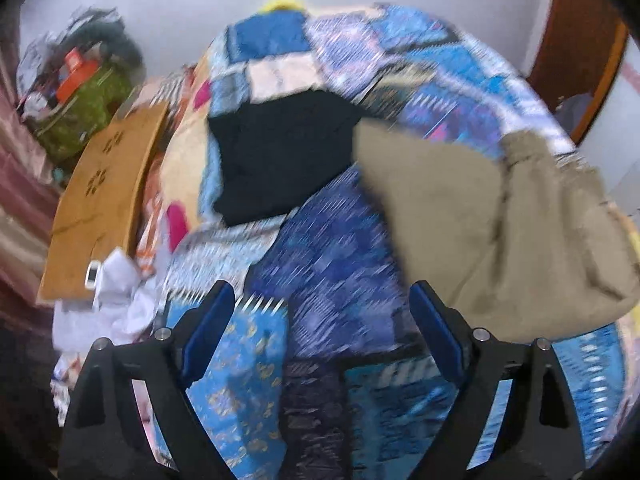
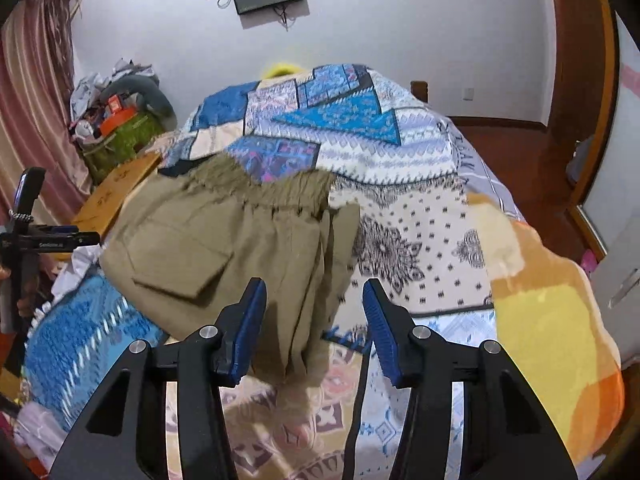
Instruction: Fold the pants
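Khaki pants [image 2: 224, 240] lie bunched on the patterned blue quilt [image 2: 340, 128] of a bed, elastic waistband toward the far side, a flap pocket facing up. In the left wrist view the pants [image 1: 492, 224] lie to the right, blurred. My left gripper [image 1: 322, 302] is open and empty above the quilt, left of the pants. My right gripper [image 2: 316, 300] is open, its fingers on either side of the pants' near right edge, not closed on it. Part of the left gripper's frame [image 2: 28, 236] shows at the left of the right wrist view.
A black folded garment [image 1: 276, 156] lies on the quilt beyond the left gripper. A wooden lap table [image 1: 100, 204] and a cluttered pile [image 1: 80, 92] stand left of the bed. A yellow-orange blanket [image 2: 552, 320] lies at the right. A door [image 2: 580, 60] stands at far right.
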